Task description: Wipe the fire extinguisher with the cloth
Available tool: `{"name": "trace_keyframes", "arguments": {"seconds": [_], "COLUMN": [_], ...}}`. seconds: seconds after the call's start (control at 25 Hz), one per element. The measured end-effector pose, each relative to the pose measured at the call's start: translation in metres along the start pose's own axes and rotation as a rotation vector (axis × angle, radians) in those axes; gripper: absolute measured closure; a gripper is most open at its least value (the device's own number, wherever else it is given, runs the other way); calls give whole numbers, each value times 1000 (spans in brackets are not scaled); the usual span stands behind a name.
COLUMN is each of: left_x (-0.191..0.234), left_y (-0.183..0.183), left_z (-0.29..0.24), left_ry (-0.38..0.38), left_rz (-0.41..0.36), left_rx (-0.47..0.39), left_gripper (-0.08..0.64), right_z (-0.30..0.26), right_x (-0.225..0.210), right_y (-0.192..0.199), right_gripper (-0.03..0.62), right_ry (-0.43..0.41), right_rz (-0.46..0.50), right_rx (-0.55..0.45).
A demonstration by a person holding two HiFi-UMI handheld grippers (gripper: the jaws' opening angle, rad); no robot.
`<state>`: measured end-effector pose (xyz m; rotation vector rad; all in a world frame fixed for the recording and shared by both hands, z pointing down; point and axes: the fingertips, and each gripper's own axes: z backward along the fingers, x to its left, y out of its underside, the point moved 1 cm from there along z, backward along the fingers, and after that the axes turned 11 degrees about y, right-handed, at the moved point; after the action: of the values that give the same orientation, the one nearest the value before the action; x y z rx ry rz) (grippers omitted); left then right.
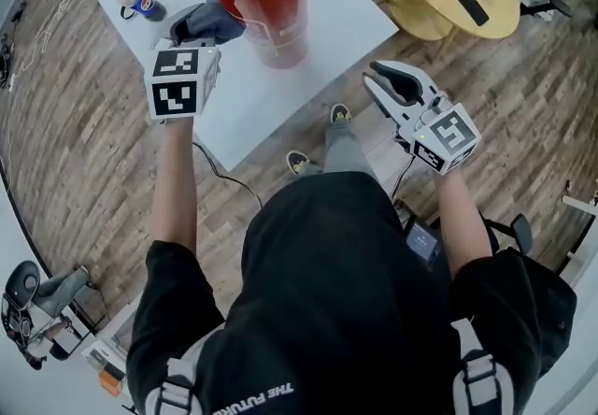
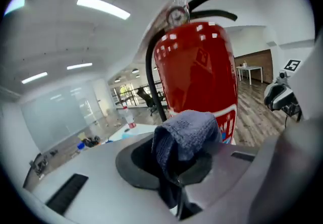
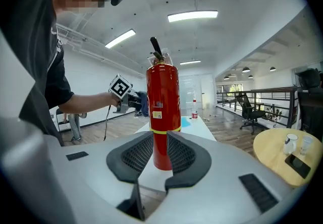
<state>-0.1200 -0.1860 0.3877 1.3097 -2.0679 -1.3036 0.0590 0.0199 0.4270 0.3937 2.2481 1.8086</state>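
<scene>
While pinching the cloth [image 1: 213,21] — left gripper [image 1: 201,35] close beside the fire extinguisher [image 1: 260,7].

Head view: fire extinguisher upright on white table [image 1: 346,16], cloth at its side; right gripper [image 1: 391,78] spread and empty, well apart. Left gripper view: jaws clamped on bunched cloth, fire extinguisher just behind. Right gripper view: jaws apart — fire extinguisher framed between, farther off.

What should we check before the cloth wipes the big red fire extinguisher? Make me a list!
1. Is the cloth clamped in the left gripper: ok.
2. Is the fire extinguisher upright on the white table: ok.
3. Is the cloth touching the fire extinguisher's red side: cannot tell, it is close.
4. Is the right gripper open, empty and off beside the table: ok.
5. Is the bottle standing apart from the fire extinguisher: ok.
</scene>
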Motion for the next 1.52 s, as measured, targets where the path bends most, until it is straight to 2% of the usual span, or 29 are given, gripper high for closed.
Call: {"name": "trace_keyframes", "arguments": {"seconds": [0.12, 0.24, 0.44, 0.52, 0.6, 0.68, 0.76, 0.88, 1.04, 1.16, 1.24, 1.28, 1.4, 1.52], "left_x": [17, 26, 41, 47, 49, 49, 43, 25, 0, -19, -27, -33, -67, -105], "left_y": [-41, -73, -105, -113, -109, -92, -63, -19, 30, 83, 115, 131, 170, 178], "left_z": [23, 37, 46, 42, 37, 30, 15, -2, -18, -43, -59, -67, -83, -88], "left_ry": [-71, -116, -142, -134, -128, -122, -95, -74, -51, 7, 44, 62, 109, 160], "left_rz": [-85, -168, -231, -221, -179, -147, -131, -115, -56, 35, 123, 143, 145, 149], "left_rx": [-78, -108, -147, -153, -184, -183, -128, -51, 10, 66, 91, 121, 223, 239], "left_gripper": [509, 509, 510, 511, 512, 514, 514, 514, 514, 514, 514, 514, 514, 514], "right_z": [-2, -7, -20, -24, -30, -38, -43, -46, -55, -62, -68, -71, -71, -71], "right_x": [0, 1, 1, 3, 4, 4, 3, -3, 0, 5, 6, 5, 5, 3], "right_y": [-16, -29, -50, -55, -56, -54, -52, -50, -53, -50, -43, -38, -26, -19], "right_gripper": [502, 502, 501, 500, 502, 502, 525, 554, 571, 571, 571, 571, 571, 571], "right_ry": [-11, 4, 34, 32, 35, 49, 75, 114, 133, 116, 128, 137, 168, 179], "right_rz": [-13, -8, -19, -28, -29, -21, -26, -88, -106, -138, -139, -137, -134, -150], "right_rx": [-34, -61, -117, -129, -123, -108, -98, -98, -113, -107, -81, -65, -27, -16]}}
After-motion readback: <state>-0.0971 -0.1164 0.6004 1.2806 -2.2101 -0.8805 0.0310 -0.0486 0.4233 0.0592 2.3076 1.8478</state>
